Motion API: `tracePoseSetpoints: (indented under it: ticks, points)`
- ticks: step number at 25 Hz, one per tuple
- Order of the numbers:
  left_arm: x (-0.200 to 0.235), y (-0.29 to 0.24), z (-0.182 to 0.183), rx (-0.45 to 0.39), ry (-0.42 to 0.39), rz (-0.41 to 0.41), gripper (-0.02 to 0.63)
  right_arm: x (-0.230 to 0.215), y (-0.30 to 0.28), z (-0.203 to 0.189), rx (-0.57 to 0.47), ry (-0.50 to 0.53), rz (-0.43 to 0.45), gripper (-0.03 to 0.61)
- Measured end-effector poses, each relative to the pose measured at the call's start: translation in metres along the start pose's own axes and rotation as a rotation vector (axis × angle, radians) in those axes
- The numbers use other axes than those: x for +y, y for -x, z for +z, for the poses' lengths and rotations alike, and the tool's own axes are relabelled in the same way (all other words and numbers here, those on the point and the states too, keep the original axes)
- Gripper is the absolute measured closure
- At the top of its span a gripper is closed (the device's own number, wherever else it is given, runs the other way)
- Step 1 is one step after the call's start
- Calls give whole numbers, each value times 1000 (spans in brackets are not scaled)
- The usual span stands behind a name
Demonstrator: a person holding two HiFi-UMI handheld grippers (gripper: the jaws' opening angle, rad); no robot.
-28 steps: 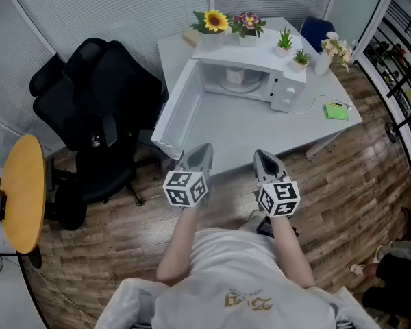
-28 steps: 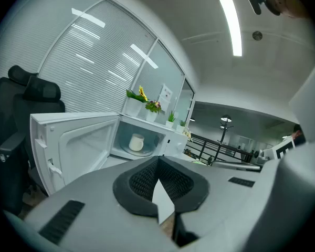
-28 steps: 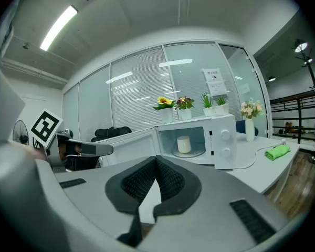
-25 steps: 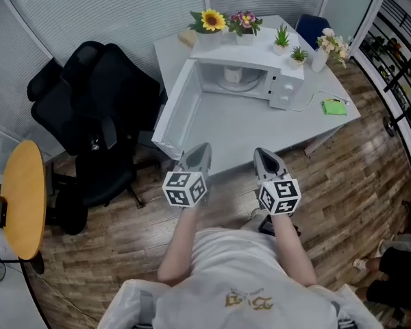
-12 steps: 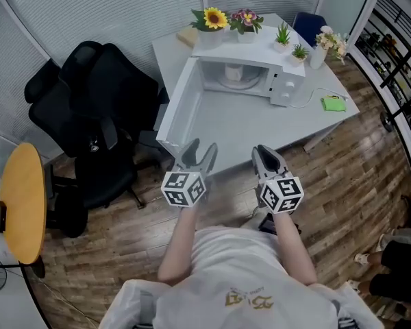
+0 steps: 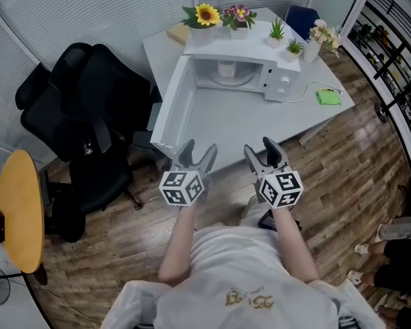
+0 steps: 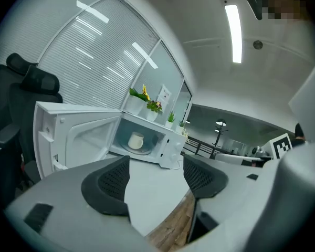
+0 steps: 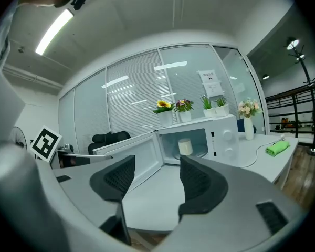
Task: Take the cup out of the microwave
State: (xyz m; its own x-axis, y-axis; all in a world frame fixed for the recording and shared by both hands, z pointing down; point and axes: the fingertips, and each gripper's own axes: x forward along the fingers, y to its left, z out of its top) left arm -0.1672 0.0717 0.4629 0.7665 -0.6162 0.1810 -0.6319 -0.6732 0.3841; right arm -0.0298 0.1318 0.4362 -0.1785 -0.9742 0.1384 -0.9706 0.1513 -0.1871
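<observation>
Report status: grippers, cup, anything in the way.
Left gripper and right gripper at the table's near edge, jaws opening, both empty. Cup upright inside the microwave, door swung wide. No obstacle seen on the way in.

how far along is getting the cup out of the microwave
Done: the microwave door stands open, so the cup inside is exposed. In hand: nothing. The left gripper and right gripper hover at the near edge of the table, jaws opening with nothing between them. Left: everything on the cup itself, which means reaching in, gripping it and bringing it out.
</observation>
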Motion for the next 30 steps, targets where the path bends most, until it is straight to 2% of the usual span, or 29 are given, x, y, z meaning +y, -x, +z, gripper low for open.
tracePoseSetpoints:
  ticks: [5,12,23,30]
  points:
    - [9,-25,-1,8,16,16,291,-22,-19,3,14,-9,-6,316]
    - [29,-89,8,27,34,77,299,-68,-73,3,75,-8,34,318]
    - [54,-183,18,44,52,192,304,-135,-166,9,141,-1,159,334]
    - [64,-214,14,50,42,254,304,-155,-208,-2,182,4,256,334]
